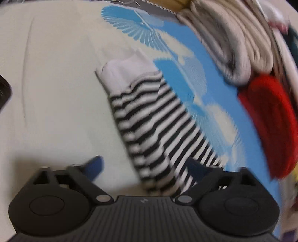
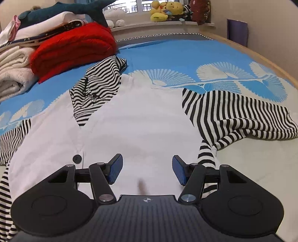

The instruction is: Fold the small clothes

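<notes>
A small white garment [image 2: 141, 121] with black-and-white striped sleeves lies spread on the bed. One striped sleeve [image 2: 240, 115] lies to the right, another striped part [image 2: 96, 83] is folded over the upper left, and a dark button [image 2: 77, 158] shows near the front. My right gripper [image 2: 147, 170] is open just above the white front, holding nothing. In the blurred left wrist view, a striped sleeve [image 1: 158, 126] with a white cuff runs between the pads of my left gripper [image 1: 147, 167], which are wide apart.
A stack of folded clothes with a red sweater [image 2: 74, 46] and white knits [image 2: 14, 74] sits at the left; it also shows in the left wrist view [image 1: 270, 121]. Plush toys [image 2: 167, 10] line the windowsill. The blue-and-white bedsheet [image 2: 186, 55] extends to a wooden edge at the right.
</notes>
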